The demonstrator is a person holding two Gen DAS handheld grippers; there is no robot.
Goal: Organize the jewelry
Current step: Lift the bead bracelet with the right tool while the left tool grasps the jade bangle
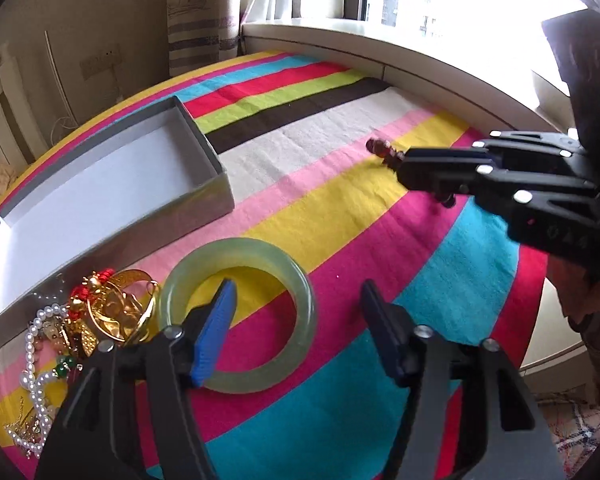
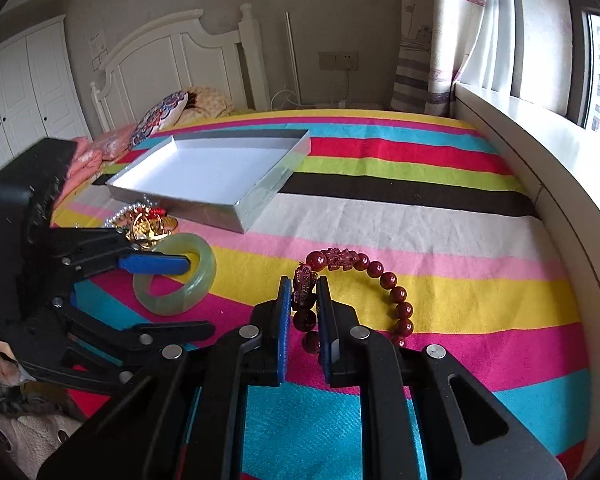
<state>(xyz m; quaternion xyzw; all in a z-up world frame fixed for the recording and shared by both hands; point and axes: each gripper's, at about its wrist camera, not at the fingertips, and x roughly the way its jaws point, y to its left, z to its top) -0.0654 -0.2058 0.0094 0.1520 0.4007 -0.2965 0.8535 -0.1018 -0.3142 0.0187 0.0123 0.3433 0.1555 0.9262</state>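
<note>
A pale green jade bangle [image 1: 240,250] [image 2: 162,304] lies on the striped bedspread. My left gripper [image 1: 298,292] [image 2: 200,294] is open, with one blue-padded finger inside the ring and the other outside it, so the bangle's near side sits between them. A dark red bead bracelet [image 2: 388,280] [image 1: 374,146] with carved charms rests to the right on the yellow and pink stripes. My right gripper [image 2: 305,292] [image 1: 402,168] is shut on one of its carved charms. The open white box [image 1: 204,136] [image 2: 260,200] stands empty at the back left.
A tangle of gold pieces [image 1: 116,308] [image 2: 148,224] and a pearl string [image 1: 32,360] lies against the box's near side. A white window ledge [image 2: 560,184] borders the bed on the right. Pillows [image 2: 160,120] and a headboard [image 2: 172,56] stand behind.
</note>
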